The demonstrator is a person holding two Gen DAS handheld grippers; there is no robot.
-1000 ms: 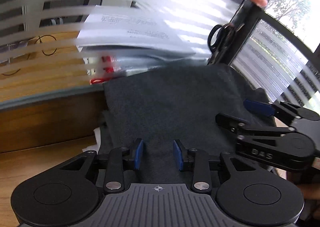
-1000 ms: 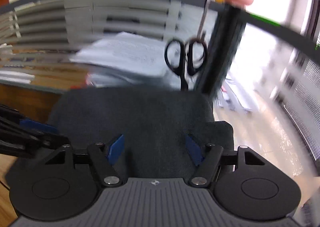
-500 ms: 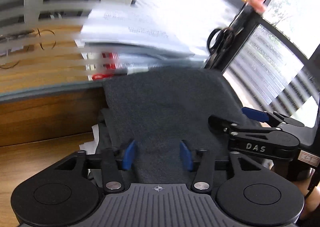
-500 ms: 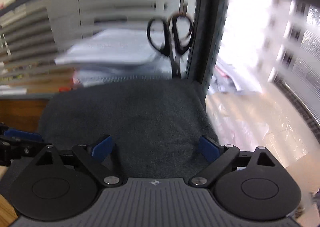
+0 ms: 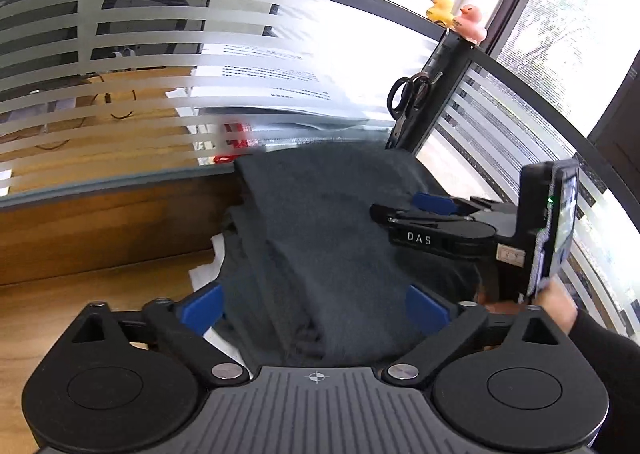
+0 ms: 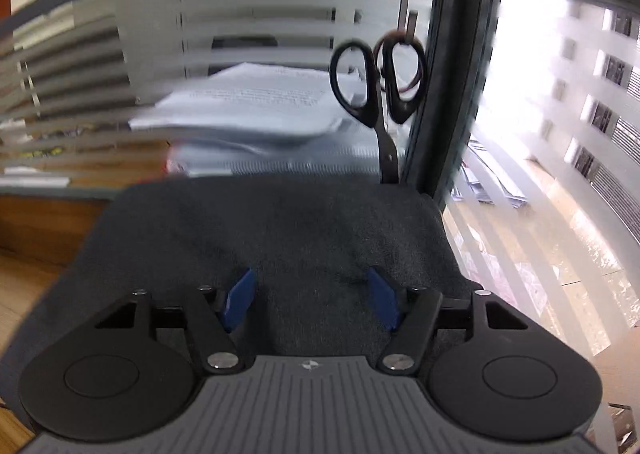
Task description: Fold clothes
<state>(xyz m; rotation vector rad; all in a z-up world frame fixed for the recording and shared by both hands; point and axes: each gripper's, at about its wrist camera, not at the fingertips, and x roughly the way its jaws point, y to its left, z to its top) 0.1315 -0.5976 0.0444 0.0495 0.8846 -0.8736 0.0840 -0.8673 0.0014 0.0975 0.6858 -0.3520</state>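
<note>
Left tool (image 5: 316,304) hangs over a folded dark grey garment (image 5: 320,230), its jaws opening to their widest, blue pads (image 5: 200,308) clear of the cloth on either side and gripping nothing. Seen from the left wrist, the garment lies on the wooden counter (image 5: 60,306) in the corner by the frosted striped partition (image 5: 120,54), its long axis running away from the camera toward that corner; stacked fold edges show along its left side, over a strip of white fabric (image 5: 206,272). Right tool (image 5: 404,210) reaches in from the right above the cloth, held by a hand (image 5: 556,306).

From the right wrist, the right tool (image 6: 312,300) is half open and closing, the garment (image 6: 280,230) beneath and between its pads, not pinched. The fuzzy, smooth top layer stretches ahead to the partition post, where black scissors (image 6: 380,94) hang.
</note>
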